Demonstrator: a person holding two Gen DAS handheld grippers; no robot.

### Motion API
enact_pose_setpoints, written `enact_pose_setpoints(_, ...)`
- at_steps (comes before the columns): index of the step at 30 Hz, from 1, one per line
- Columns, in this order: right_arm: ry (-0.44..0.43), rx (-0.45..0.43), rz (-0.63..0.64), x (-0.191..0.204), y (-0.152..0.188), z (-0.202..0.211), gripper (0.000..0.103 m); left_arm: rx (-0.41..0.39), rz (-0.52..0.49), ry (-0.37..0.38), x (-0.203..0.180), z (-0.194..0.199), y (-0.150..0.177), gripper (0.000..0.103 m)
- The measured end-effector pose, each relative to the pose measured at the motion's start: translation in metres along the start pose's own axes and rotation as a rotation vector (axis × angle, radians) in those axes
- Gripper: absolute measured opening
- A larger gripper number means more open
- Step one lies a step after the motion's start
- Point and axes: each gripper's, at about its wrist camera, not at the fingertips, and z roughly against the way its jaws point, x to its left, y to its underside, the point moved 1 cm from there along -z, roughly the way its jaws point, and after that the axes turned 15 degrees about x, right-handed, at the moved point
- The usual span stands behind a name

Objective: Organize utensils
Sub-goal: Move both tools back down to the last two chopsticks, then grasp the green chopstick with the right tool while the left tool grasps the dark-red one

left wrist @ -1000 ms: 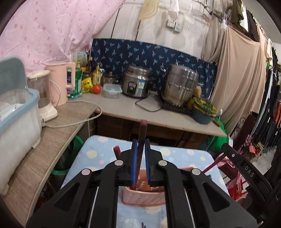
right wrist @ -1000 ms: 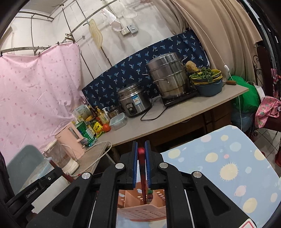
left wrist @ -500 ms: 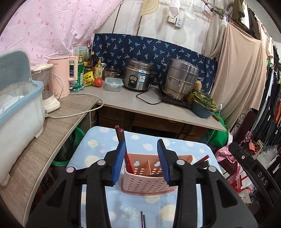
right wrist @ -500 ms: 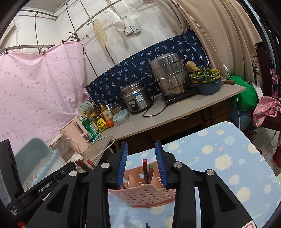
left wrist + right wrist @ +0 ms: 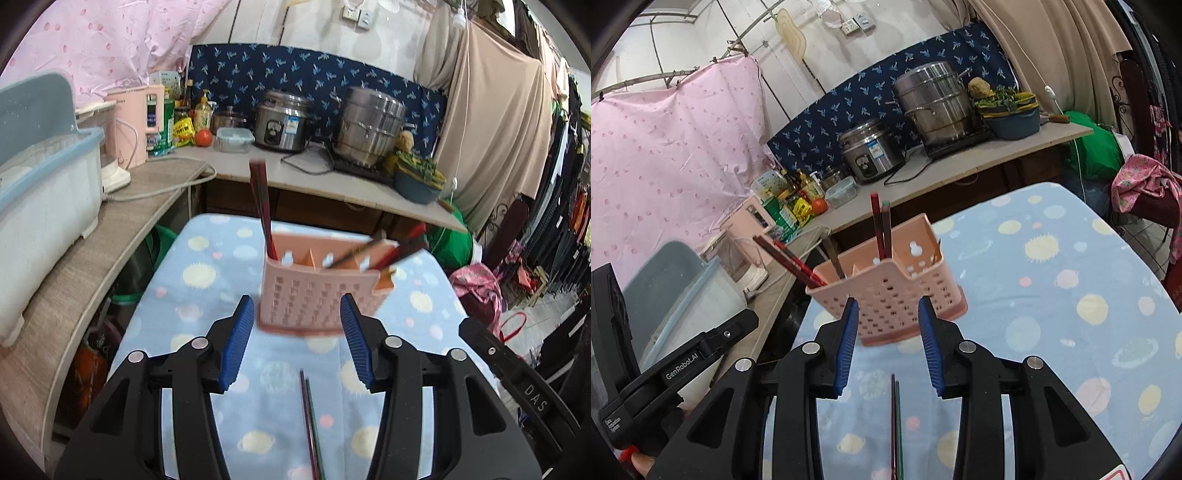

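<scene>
A pink perforated utensil basket point(image 5: 317, 291) stands on the planet-print cloth; it also shows in the right wrist view point(image 5: 886, 291). Dark red chopsticks point(image 5: 260, 206) stand in its left compartment and more point(image 5: 391, 249) lean out to the right. In the right wrist view red and green chopsticks point(image 5: 881, 229) stand upright and others point(image 5: 786, 258) lean left. A loose pair of chopsticks point(image 5: 312, 421) lies on the cloth in front, also in the right wrist view point(image 5: 895, 424). My left gripper point(image 5: 297, 339) is open and empty, just short of the basket. My right gripper point(image 5: 886, 343) is open and empty too.
A wooden counter point(image 5: 66, 266) runs along the left with a white and blue bin point(image 5: 40, 192) and a pink kettle point(image 5: 133, 125). A back counter holds a rice cooker point(image 5: 282, 122), a steel steamer pot point(image 5: 369, 125) and a bowl of greens point(image 5: 417, 177). The other gripper's body point(image 5: 679, 369) sits at lower left.
Both grippers opened and let go of the chopsticks they held, which now stand in the basket. Both have pulled back and lower, so the loose pair on the cloth shows.
</scene>
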Motion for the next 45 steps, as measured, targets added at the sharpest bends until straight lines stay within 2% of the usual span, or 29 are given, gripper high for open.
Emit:
enact_pose_setpoints(8, 0.037, 0.195, 0.065, -0.007, 0.085, -0.020, 0.033, 0.141, 0.013, -0.013, 0.014, -0.024, 0.064, 0.047)
enact_pose_setpoints(12, 0.065, 0.267, 0.093, -0.008, 0.122, -0.028, 0.033, 0.196, 0.013, -0.035, 0.022, -0.034, 0.094, 0.047)
enact_pose_setpoints(17, 0.092, 0.316, 0.143, -0.004, 0.151, -0.036, 0.033, 0.254, 0.002, -0.064, 0.028, -0.044, 0.124, 0.047)
enact_pose_setpoints(26, 0.093, 0.366, 0.179, 0.002, 0.170, -0.046, 0.033, 0.308, 0.000, -0.088, 0.037, -0.050, 0.157, 0.047)
enact_pose_setpoints(35, 0.121, 0.387, 0.212, 0.006, 0.180, -0.053, 0.033, 0.327, 0.004, -0.091, 0.040, -0.052, 0.166, 0.047)
enact_pose_setpoints(45, 0.150, 0.369, 0.232, 0.005, 0.182, -0.054, 0.026, 0.339, 0.001, -0.092, 0.039, -0.055, 0.169, 0.050)
